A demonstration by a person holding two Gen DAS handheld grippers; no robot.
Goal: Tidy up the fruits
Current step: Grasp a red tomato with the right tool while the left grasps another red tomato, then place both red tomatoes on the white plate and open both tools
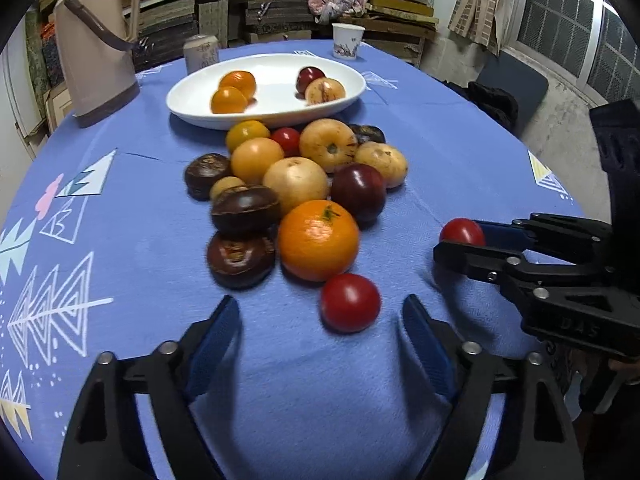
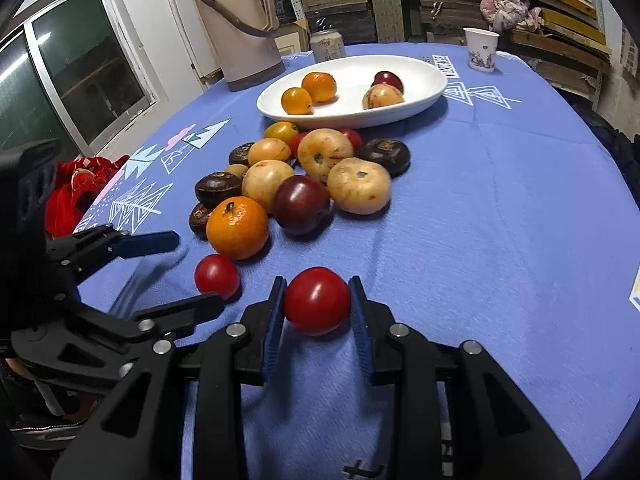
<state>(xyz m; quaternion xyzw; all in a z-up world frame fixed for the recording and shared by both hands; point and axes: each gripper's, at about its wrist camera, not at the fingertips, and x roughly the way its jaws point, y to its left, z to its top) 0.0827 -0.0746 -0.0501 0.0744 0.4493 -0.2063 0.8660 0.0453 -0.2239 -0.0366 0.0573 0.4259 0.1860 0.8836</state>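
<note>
From the left wrist, the job looks barely begun: the white dish [image 1: 352, 80] at the far side of the worktop [image 1: 460, 152] holds only four fruits, two small oranges on its left and a dark plum with a pale fruit on its right, while the pile [image 1: 296, 184] of more than a dozen fruits lies on the blue cloth just in front of it. The left tongs [image 1: 320, 316] stand wide apart with nothing between the pads; a loose red tomato [image 1: 350, 302] sits on the cloth just ahead of them, nearer the right-hand finger, apart from both. The large orange [image 1: 318, 240] just beyond it shows its stem scar turned up and slightly away. To the right, the right tongs [image 1: 460, 240] reach in sideways with a second red tomato [image 1: 462, 232] at their tips. From the right wrist, that held tomato [image 2: 317, 301] is squeezed between the two blue pads of the right tongs [image 2: 317, 300], which are closed narrowly on it, low over the cloth. It is nearly round, so no long axis can be told, and no stem end shows. The other tomato [image 2: 217, 276] lies to its left, near the open left tongs [image 2: 192, 272]. Almost everything is left to sort.
</note>
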